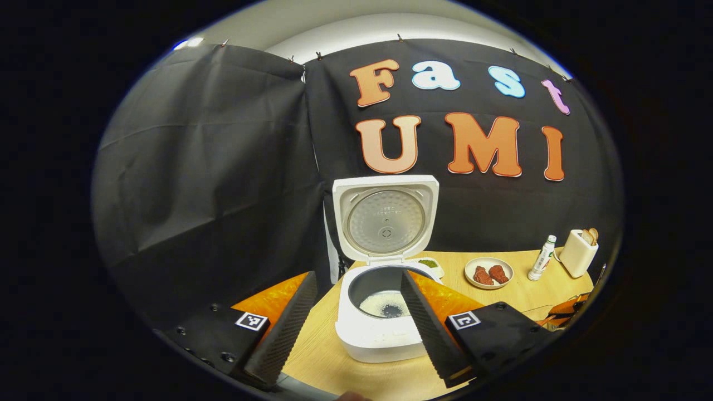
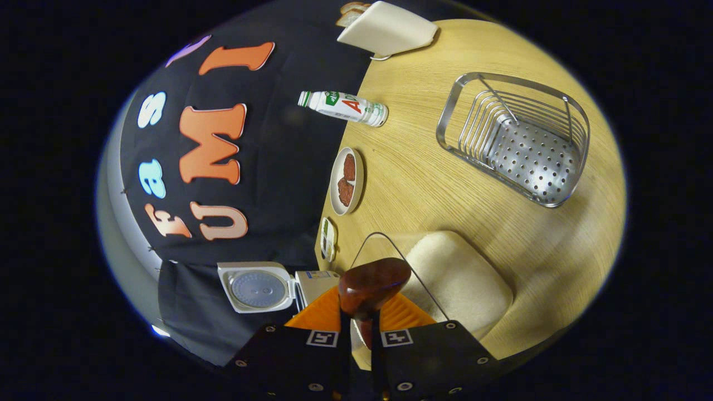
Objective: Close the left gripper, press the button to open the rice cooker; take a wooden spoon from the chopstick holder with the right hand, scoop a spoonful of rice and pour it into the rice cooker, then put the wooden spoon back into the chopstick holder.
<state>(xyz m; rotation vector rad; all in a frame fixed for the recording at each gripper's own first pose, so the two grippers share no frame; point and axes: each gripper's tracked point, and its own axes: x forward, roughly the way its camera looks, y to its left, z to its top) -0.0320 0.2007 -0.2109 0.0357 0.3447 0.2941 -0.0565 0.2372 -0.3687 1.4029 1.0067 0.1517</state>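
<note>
Wooden spoon clamped between right gripper fingers; left gripper spread wide before open rice cooker, rice inside

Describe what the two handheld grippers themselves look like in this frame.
Left tool: black blocky body with screws, a square black-and-white marker on each side, orange parts behind, and two long fingers with ribbed inner faces. Right tool: the same black housing, screws, paired square markers and orange backing.
</note>
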